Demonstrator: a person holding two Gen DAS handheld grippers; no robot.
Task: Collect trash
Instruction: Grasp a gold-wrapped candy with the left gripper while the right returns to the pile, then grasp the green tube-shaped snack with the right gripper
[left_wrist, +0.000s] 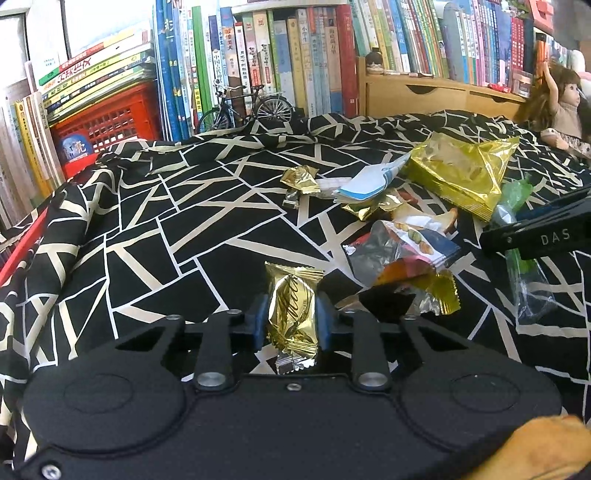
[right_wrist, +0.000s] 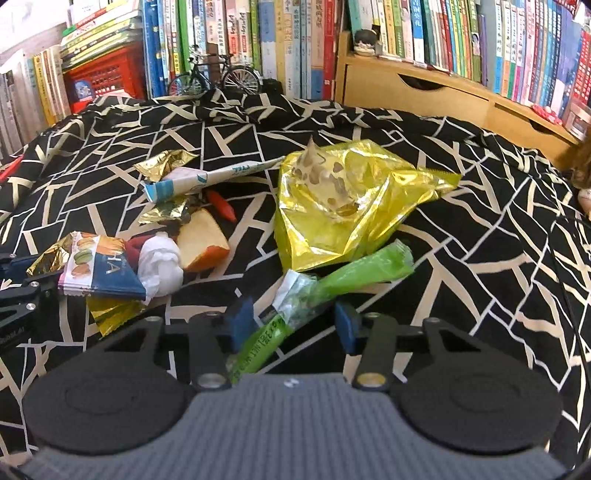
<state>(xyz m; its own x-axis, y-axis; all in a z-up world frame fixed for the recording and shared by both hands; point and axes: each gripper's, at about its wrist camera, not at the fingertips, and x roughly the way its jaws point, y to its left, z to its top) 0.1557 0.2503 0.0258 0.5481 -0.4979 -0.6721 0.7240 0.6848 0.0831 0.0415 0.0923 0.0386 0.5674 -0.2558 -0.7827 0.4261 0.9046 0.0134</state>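
Black patterned cloth (left_wrist: 147, 229), wrappers heaped mid-table. Left gripper (left_wrist: 291, 321) clamps a gold candy wrapper (left_wrist: 291, 314) just beside that heap; right gripper (right_wrist: 291, 325) straddles a green wrapper (right_wrist: 332, 280), pads apart.

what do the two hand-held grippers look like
Both are matte black. The left hand-held gripper has blue pads, silver pivot bolts and round discs at either side. The right hand-held gripper matches, with a grey ribbed panel on its body and white "DAS" lettering along its side.

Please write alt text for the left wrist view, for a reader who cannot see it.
The left gripper pinches a gold candy wrapper over a black cloth with cream lines. More wrappers, including a large gold bag, lie beyond, before shelves of books.
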